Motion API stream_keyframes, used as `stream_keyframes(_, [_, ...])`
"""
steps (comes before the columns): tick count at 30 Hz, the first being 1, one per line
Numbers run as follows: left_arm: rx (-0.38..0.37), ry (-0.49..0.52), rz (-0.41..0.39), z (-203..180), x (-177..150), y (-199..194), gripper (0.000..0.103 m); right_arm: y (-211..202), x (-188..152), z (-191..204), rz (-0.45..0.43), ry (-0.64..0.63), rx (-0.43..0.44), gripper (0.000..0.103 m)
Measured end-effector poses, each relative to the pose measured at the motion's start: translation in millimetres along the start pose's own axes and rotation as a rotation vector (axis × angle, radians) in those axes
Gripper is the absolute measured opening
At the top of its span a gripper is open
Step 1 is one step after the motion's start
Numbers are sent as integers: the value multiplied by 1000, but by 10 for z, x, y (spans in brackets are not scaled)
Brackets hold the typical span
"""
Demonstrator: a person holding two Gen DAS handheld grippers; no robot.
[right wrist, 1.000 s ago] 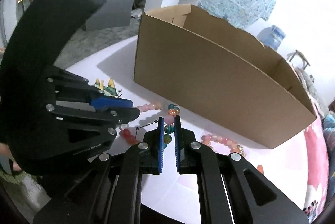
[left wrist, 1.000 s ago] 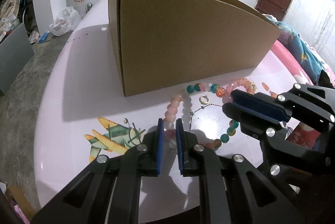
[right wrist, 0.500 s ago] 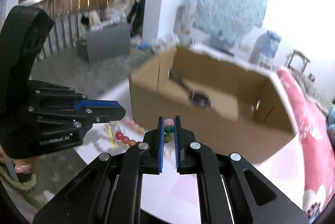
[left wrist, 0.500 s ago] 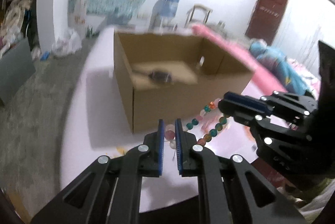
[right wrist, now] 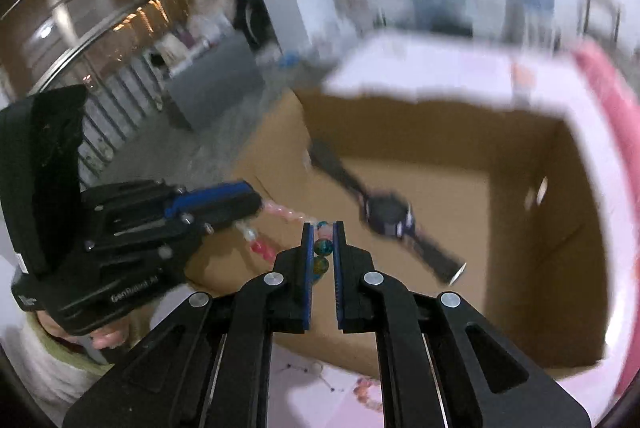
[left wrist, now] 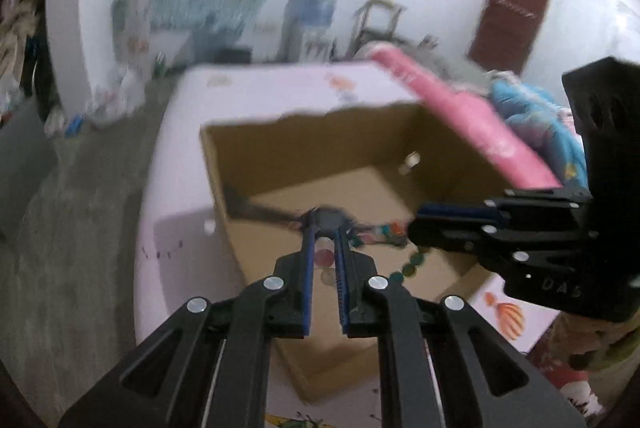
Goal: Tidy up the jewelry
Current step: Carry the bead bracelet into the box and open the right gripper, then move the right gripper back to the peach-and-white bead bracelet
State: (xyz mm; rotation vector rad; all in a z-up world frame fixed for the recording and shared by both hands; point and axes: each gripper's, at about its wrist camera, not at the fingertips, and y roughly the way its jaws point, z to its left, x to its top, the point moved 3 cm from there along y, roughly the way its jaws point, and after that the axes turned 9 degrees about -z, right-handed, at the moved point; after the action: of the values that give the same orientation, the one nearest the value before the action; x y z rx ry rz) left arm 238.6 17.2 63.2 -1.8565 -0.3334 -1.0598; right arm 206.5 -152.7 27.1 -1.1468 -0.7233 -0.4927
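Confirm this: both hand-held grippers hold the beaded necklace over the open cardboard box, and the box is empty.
Not quite: the box is not empty. The right wrist view shows a black wristwatch lying on the floor of the cardboard box. The rest stands: the left hand-held gripper and the right hand-held gripper both grip the beaded necklace above it.

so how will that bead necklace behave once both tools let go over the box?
Likely floppy: the bead necklace sags between the left tool and right tool. Round beads may roll or bounce in the cardboard box, possibly landing on the watch.
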Motion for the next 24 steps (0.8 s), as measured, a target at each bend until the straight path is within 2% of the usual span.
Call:
stream_keyframes(3, [9,-7,40,68,-64,102,10,149,-41,-108,90,56,34,11])
stream_keyframes(5, [-1,-7,34,65,-75,54,11,102,-72,-124,98,88,66,11])
stream_keyframes(7, [5,-14,28,103,-66,18,16,37,-90,-145,93,103,72,15])
stream_keyframes(9, [9,-24,7,128,-56,-69,19,-59,-77,-167,74,113,80,24])
stream_keyframes(13, [33,-35,-62,177,-23,-348,27,-370,-122,-297,-10,130,86,35])
stream_keyframes(16, [51,-51,-121,224,-36,-613,38,-657,-133,-385,-93,139,76,47])
stream_keyframes(18, [54,-70,-145,255,-75,-751,47,-857,-168,-455,-151,153,74,60])
stream_keyframes(21, [55,-88,-159,270,-214,-898,60,-1205,-319,-580,-249,184,60,77])
stream_keyframes(24, [63,-96,-137,247,-415,-947,71,-1383,-522,-639,-297,198,30,85])
